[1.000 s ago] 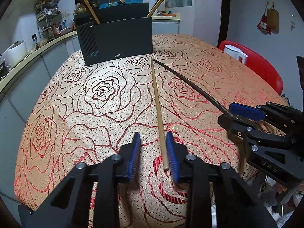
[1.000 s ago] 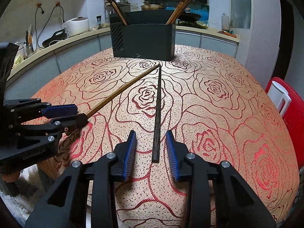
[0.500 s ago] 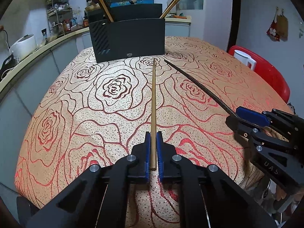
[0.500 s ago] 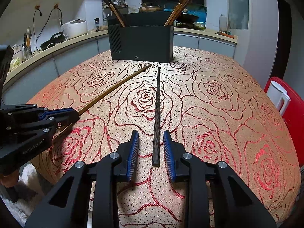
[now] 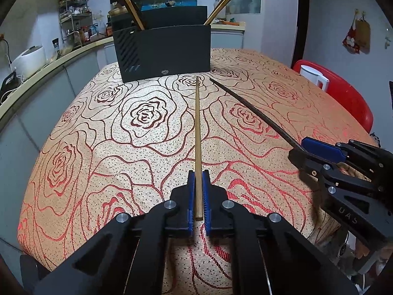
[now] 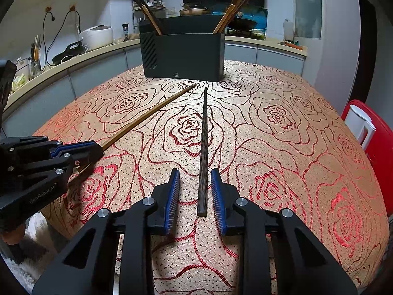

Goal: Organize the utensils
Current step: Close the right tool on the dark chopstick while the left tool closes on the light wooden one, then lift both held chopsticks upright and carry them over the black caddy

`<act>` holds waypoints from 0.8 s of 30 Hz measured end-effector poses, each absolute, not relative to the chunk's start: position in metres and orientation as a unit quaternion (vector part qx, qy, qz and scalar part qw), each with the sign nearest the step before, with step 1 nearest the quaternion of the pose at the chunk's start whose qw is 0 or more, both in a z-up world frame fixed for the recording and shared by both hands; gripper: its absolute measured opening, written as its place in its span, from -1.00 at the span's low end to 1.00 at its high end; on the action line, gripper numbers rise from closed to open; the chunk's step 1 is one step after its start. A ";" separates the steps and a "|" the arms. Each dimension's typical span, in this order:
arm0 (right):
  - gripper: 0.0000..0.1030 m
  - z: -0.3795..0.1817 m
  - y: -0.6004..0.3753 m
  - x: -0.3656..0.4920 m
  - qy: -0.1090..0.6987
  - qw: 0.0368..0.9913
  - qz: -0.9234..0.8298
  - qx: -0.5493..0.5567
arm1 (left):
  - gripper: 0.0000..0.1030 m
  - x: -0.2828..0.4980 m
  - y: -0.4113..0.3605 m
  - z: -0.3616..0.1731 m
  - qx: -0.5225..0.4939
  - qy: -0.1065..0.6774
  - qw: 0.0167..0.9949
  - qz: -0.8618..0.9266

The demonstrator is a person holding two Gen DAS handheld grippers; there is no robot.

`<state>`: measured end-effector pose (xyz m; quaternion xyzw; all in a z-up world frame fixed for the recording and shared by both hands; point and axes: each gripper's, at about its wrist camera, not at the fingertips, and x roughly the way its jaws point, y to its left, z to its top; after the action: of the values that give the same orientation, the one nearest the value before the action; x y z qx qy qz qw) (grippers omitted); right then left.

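The left gripper [image 5: 199, 196] clamps the near end of a light bamboo chopstick [image 5: 197, 132] lying on the rose-patterned tablecloth [image 5: 98, 162]. The right gripper [image 6: 195, 191] stands narrowly open, its pads straddling a dark chopstick [image 6: 203, 142] without touching; both chopsticks point toward the black utensil holder [image 6: 183, 56]

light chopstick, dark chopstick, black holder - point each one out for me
light chopstick [image 5: 197, 132], left wrist view, mid shaft
dark chopstick [image 6: 203, 147], right wrist view, mid shaft
black holder [image 6: 186, 56], right wrist view, front wall
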<state>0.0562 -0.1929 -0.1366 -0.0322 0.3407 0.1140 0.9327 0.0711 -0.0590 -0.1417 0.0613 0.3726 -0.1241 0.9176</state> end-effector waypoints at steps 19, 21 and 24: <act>-0.84 -0.122 -0.199 0.056 0.351 0.929 0.115 -0.017 | -0.89 0.067 -0.041 -0.109 0.059 0.348 0.927 -0.127; -0.84 -0.111 -0.203 0.052 0.336 0.935 0.115 -0.011 | -0.89 0.066 -0.034 -0.098 0.056 0.336 0.932 -0.126; -0.84 -0.094 -0.209 0.047 0.314 0.942 0.115 -0.002 | -0.89 0.064 -0.027 -0.082 0.054 0.319 0.938 -0.123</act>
<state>0.0472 -0.2085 -0.0938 -0.0022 0.3142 0.1154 0.9423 0.0640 -0.0272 -0.0824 0.0537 0.3185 -0.1228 0.9384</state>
